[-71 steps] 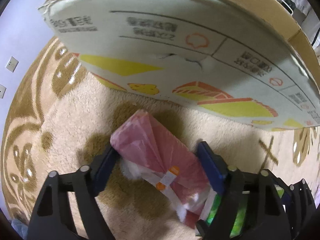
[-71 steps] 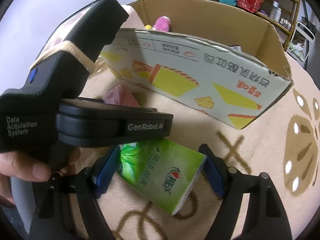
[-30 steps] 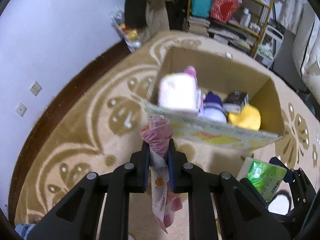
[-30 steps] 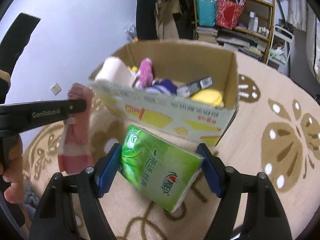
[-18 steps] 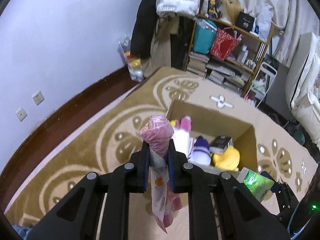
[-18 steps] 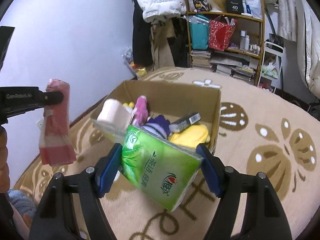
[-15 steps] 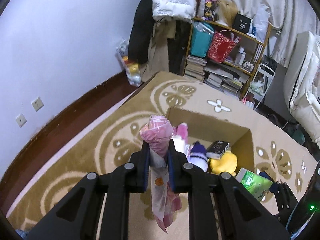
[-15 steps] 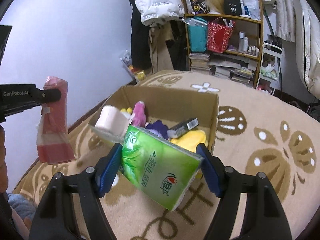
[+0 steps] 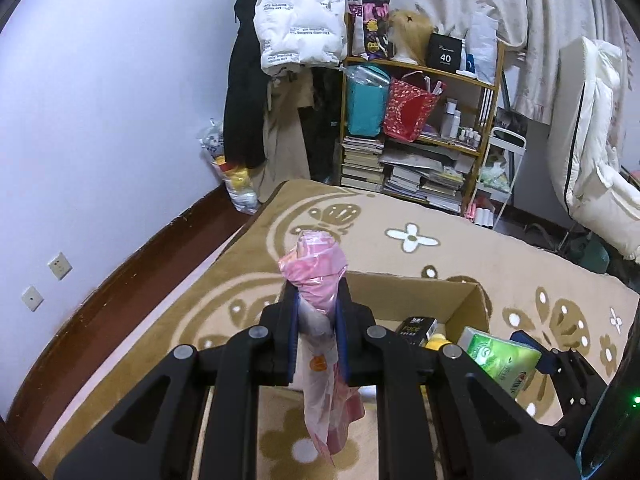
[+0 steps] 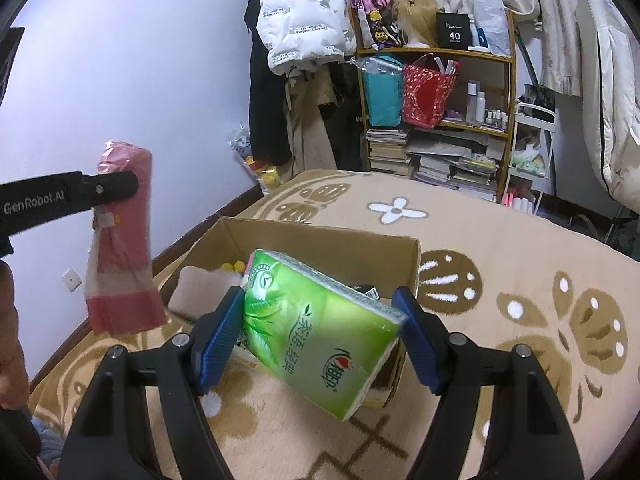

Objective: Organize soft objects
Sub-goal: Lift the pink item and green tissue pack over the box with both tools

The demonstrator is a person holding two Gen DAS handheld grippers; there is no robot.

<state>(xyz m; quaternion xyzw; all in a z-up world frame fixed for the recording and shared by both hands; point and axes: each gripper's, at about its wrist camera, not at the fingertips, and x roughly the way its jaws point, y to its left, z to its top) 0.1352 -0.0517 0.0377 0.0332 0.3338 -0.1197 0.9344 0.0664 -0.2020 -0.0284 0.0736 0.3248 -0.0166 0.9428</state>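
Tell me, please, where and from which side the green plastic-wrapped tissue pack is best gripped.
Across its two long narrow edges, from the short end, as the right gripper has it. The green plastic-wrapped tissue pack is a flat soft block, so the blue fingers squeeze its width rather than its broad printed face.

One pink pack (image 9: 318,276), one green tissue pack (image 10: 320,332), one cardboard box (image 10: 320,240), two grippers.

Our left hand-held gripper (image 9: 316,344) and right hand-held gripper (image 10: 320,338) are black with blue ribbed pads and silver screws; "GenRobot.AI" marks one arm at frame left.
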